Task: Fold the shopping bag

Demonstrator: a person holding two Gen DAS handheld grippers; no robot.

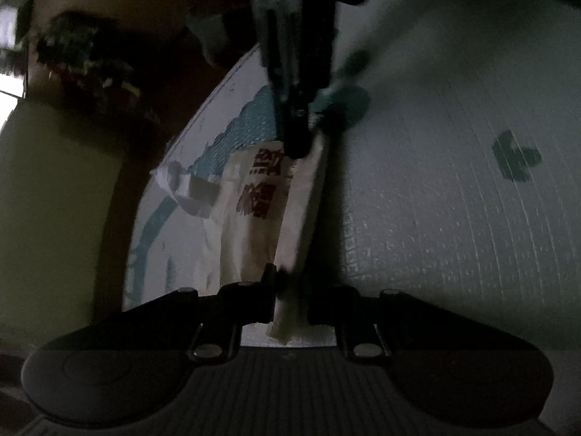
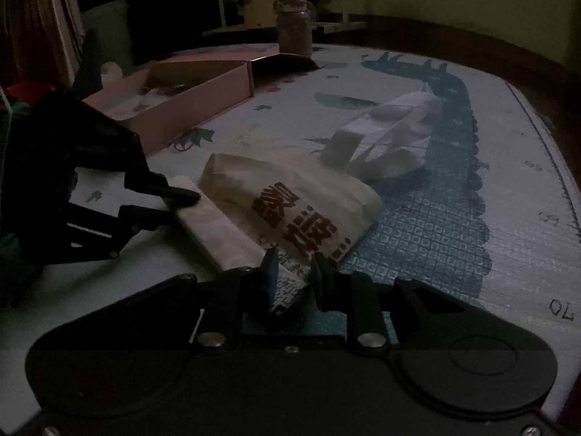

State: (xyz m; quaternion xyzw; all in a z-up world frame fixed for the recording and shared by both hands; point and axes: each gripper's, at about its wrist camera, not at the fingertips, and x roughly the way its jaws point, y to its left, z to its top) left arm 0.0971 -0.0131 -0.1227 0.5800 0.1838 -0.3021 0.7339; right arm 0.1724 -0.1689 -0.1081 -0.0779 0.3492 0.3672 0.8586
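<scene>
A cream shopping bag (image 2: 290, 189) with red characters lies partly folded on the dinosaur play mat (image 2: 435, 225). Its pale handles (image 2: 381, 138) trail off at the far end. My right gripper (image 2: 294, 276) is shut on the bag's near printed corner. At the left of the right wrist view, my left gripper (image 2: 181, 198) pinches the bag's long folded edge. In the left wrist view the shopping bag (image 1: 250, 218) runs away from my left gripper (image 1: 290, 301), which is shut on its cream edge. The right gripper (image 1: 296, 149) comes down from above onto the bag's far end.
An open pink cardboard box (image 2: 174, 94) sits on the mat at the back left, with a dark jar (image 2: 294, 25) behind it. The mat's rounded edge (image 2: 544, 138) meets brown floor on the right. A dark heap (image 1: 83, 61) lies beyond the mat.
</scene>
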